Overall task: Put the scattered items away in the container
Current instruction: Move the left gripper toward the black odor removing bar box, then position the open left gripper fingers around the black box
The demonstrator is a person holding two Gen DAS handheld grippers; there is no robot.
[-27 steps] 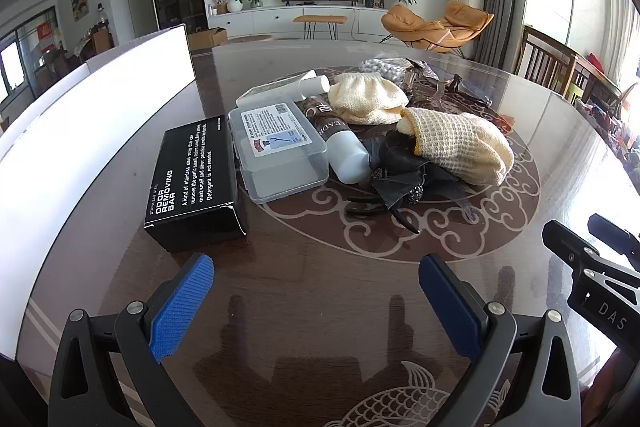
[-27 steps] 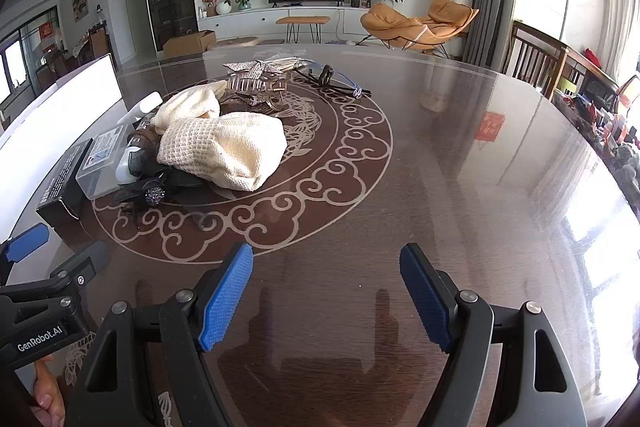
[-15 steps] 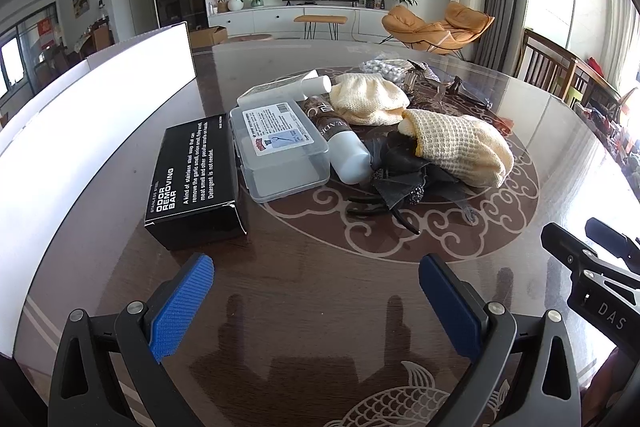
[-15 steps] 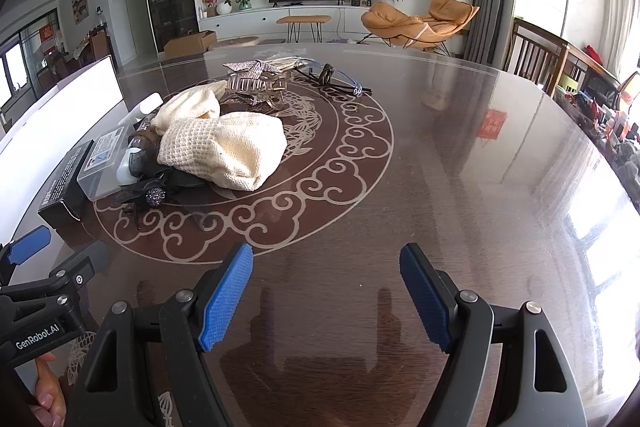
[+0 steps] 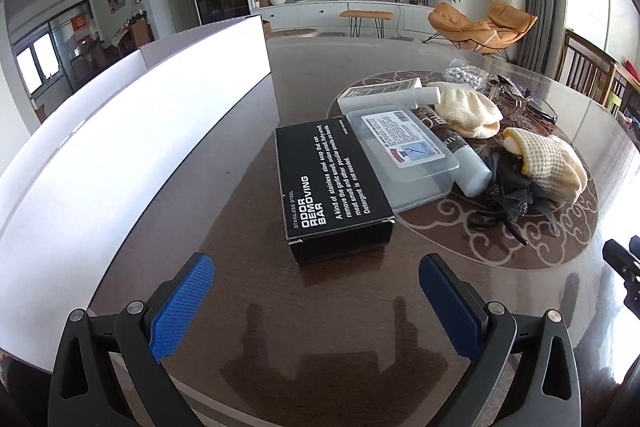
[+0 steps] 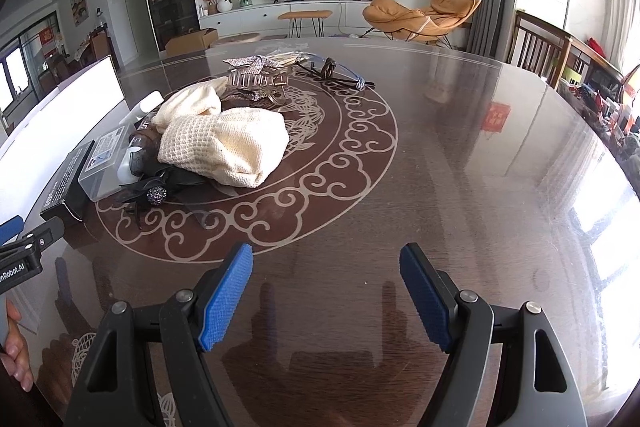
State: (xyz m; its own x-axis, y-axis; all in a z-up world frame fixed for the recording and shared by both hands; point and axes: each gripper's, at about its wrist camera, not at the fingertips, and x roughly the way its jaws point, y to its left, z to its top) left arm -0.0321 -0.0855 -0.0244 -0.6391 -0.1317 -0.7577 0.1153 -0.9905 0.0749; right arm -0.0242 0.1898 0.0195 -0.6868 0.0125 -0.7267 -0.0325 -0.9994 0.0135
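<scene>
A pile of loose items lies on the dark round table [image 6: 460,167]. Straight ahead of my left gripper [image 5: 316,291], which is open and empty, lies a black box [image 5: 332,183] lettered "ODOR REMOVING BAR". To its right are a clear plastic case [image 5: 404,155], a white bottle [image 5: 468,167], two cream knit pieces [image 5: 548,159] and a black hair bow [image 5: 512,195]. The white container [image 5: 120,131] runs along the left. My right gripper [image 6: 326,291] is open over bare table, with the knit pieces [image 6: 228,147] ahead to its left.
A sparkly hair claw [image 6: 256,77] and safety glasses [image 6: 340,73] lie at the back of the pile. Wooden chairs [image 6: 536,47] stand past the table's right edge. A hand [image 6: 16,351] holds the left gripper at the left edge of the right wrist view.
My left gripper has swung left and closer, so the black box now lies centred ahead of its jaws. The right gripper has hardly moved. Both stay open.
</scene>
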